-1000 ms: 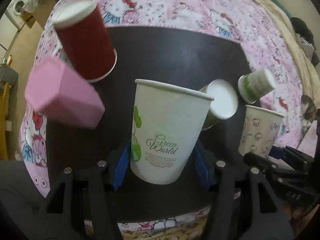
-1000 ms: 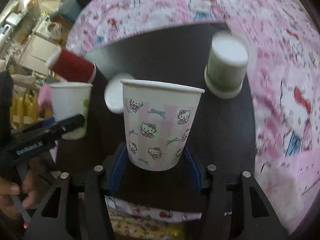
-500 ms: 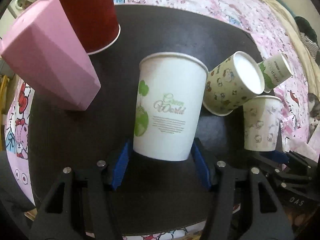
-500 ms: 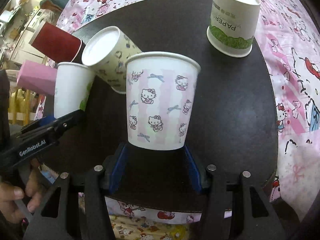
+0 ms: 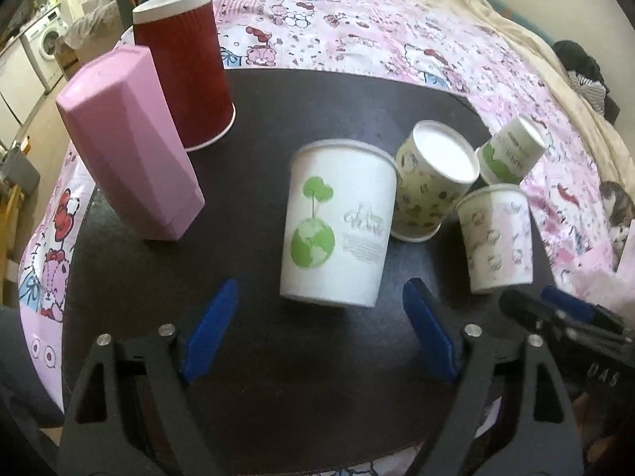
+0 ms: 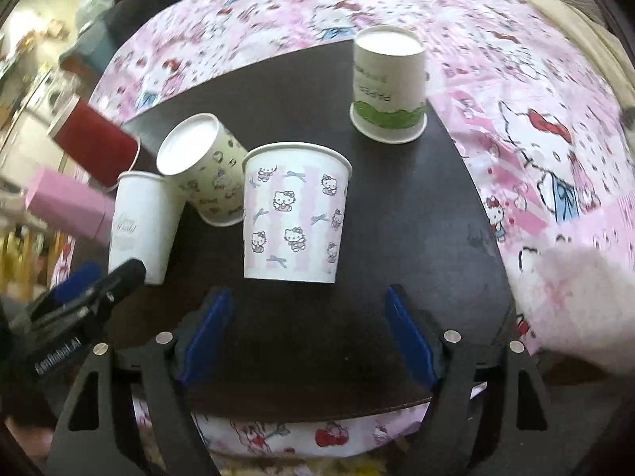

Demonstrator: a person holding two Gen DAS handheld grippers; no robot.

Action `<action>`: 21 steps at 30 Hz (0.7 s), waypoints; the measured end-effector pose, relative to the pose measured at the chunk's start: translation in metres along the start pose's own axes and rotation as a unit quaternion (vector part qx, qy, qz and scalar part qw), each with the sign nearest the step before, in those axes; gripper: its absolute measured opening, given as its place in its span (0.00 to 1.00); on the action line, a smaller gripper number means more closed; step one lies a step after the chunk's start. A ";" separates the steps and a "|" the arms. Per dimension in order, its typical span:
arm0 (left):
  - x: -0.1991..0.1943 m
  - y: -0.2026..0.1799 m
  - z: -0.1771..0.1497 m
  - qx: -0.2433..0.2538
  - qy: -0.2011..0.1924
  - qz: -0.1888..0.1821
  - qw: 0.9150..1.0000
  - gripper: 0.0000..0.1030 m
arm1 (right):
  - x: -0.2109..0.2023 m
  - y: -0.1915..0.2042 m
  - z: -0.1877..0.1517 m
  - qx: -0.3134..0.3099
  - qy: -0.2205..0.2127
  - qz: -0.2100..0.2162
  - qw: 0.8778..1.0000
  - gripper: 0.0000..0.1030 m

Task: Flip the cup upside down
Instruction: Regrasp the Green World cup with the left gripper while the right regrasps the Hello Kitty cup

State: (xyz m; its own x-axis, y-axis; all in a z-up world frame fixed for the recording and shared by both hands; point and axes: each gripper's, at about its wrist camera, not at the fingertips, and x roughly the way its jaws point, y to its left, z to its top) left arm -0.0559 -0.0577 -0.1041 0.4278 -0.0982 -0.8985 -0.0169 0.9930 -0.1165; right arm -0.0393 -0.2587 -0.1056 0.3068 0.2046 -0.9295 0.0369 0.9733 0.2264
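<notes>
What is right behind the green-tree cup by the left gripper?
Behind the green-tree cup stands an upside-down cartoon-print cup, with bare dark table further back. The taller cup hides the cartoon cup's lower left edge, so whether they touch cannot be seen.

A pink-and-white cartoon-cat printed cloth (image 5: 357, 35) lies around and under the dark round table top (image 5: 309, 91). Off its far left edge, a white front-loading washing machine (image 5: 45, 41) stands against the wall. At the right edge, a cream rumpled blanket (image 5: 528, 51) lies along the cloth, with a dark bundle of fabric (image 5: 577, 59) on it.
</notes>
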 end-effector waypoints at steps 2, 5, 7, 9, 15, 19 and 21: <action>0.000 0.000 -0.002 0.016 -0.017 0.008 1.000 0.81 | 0.002 0.001 -0.001 0.017 -0.014 -0.011 1.000 0.78; 0.001 0.000 -0.007 0.044 -0.054 0.030 0.997 0.81 | 0.002 0.002 -0.005 0.017 -0.035 -0.021 0.999 0.75; 0.008 0.004 -0.008 0.041 -0.043 0.017 0.998 0.81 | 0.004 0.006 -0.005 0.012 -0.046 -0.035 0.998 0.73; 0.010 0.007 -0.009 0.045 -0.047 0.031 0.997 0.81 | 0.011 0.010 -0.003 0.003 -0.036 -0.028 0.999 0.67; 0.010 0.005 -0.010 0.053 -0.064 0.029 0.996 0.76 | 0.019 0.015 -0.005 -0.007 -0.036 -0.031 0.999 0.66; 0.015 0.003 -0.010 0.062 -0.062 0.024 0.996 0.49 | 0.022 0.010 -0.003 0.009 -0.044 -0.029 0.999 0.60; 0.013 0.004 -0.008 0.058 -0.064 0.020 0.996 0.49 | 0.021 0.009 -0.002 0.015 -0.045 -0.018 0.999 0.54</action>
State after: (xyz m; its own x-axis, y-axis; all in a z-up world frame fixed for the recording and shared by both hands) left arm -0.0574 -0.0559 -0.1200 0.5400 -0.0569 -0.8398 0.0655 0.9975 -0.0255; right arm -0.0342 -0.2457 -0.1239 0.3897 0.1579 -0.9073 0.0774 0.9761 0.2031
